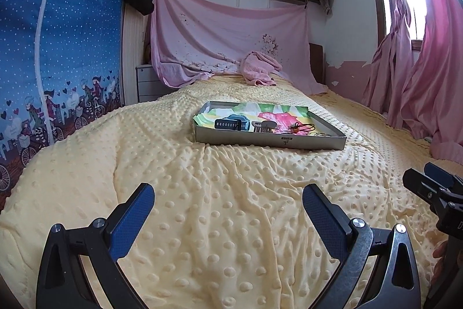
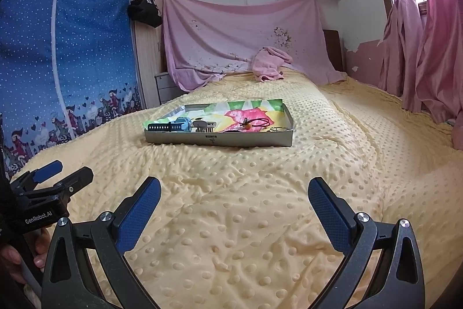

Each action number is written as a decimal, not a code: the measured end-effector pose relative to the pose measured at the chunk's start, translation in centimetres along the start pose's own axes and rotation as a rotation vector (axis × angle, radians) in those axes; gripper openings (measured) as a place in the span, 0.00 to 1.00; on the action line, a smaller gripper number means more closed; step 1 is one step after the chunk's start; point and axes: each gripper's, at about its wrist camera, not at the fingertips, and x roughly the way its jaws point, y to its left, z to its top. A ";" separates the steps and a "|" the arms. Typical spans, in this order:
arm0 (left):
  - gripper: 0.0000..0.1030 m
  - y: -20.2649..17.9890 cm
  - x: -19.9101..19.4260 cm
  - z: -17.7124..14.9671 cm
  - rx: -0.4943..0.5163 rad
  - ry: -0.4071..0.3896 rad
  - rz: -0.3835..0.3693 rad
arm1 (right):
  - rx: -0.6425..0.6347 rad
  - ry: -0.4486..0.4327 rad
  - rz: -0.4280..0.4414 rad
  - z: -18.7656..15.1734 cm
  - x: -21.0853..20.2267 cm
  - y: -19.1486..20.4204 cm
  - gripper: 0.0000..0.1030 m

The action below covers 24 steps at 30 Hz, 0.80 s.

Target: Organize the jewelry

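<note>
A shallow grey box tray [image 1: 269, 141] [image 2: 217, 140] lined with bright floral paper rests on the yellow dotted blanket, well ahead of both grippers. Inside lie a blue watch with a dark strap [image 1: 231, 123] [image 2: 170, 126], a beige hair claw [image 1: 262, 126] [image 2: 204, 126], a dark cord with an orange bead [image 1: 298, 128] [image 2: 254, 122] and a thin chain [image 2: 276, 130] near the right wall. My left gripper [image 1: 228, 200] is open and empty above the blanket. My right gripper [image 2: 234, 193] is open and empty too, and appears at the left wrist view's right edge [image 1: 431, 181].
The yellow dotted blanket [image 1: 202, 193] covers the whole bed. A crumpled pink towel [image 1: 259, 68] and a draped pink sheet [image 1: 231, 34] are at the far end. A blue fabric wardrobe [image 1: 58, 48] stands left, pink curtains [image 1: 419, 62] right. A hand [image 2: 17, 257] holds the left gripper.
</note>
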 end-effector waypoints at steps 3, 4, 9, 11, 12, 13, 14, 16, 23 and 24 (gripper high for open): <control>1.00 0.1 -0.1 0.1 0.008 -0.003 0.001 | 0.001 0.005 -0.006 -0.1 0.2 0.0 0.97; 1.00 0.1 -0.1 0.1 0.012 -0.003 0.002 | 0.001 0.006 -0.008 -0.1 0.2 0.0 0.97; 1.00 0.1 -0.1 0.1 0.011 -0.002 0.003 | -0.002 0.010 -0.008 -0.2 0.3 0.1 0.97; 1.00 0.1 -0.1 0.1 0.010 -0.001 0.005 | -0.002 0.010 -0.008 -0.2 0.4 0.1 0.97; 1.00 0.0 -0.1 0.2 0.012 -0.002 0.007 | -0.002 0.010 -0.007 -0.2 0.4 0.1 0.97; 1.00 0.0 -0.1 0.1 0.013 -0.002 0.008 | -0.002 0.011 -0.007 -0.2 0.4 0.1 0.97; 1.00 0.0 -0.1 0.2 0.015 -0.001 0.007 | -0.003 0.011 -0.007 -0.2 0.4 0.1 0.97; 1.00 0.0 -0.1 0.1 0.017 -0.002 0.009 | -0.003 0.010 -0.007 -0.2 0.4 0.1 0.97; 1.00 -0.1 0.0 0.1 0.020 0.000 0.006 | -0.003 0.012 -0.007 -0.2 0.4 0.2 0.97; 1.00 -0.1 0.0 0.1 0.020 0.000 0.007 | -0.003 0.012 -0.008 -0.2 0.4 0.2 0.97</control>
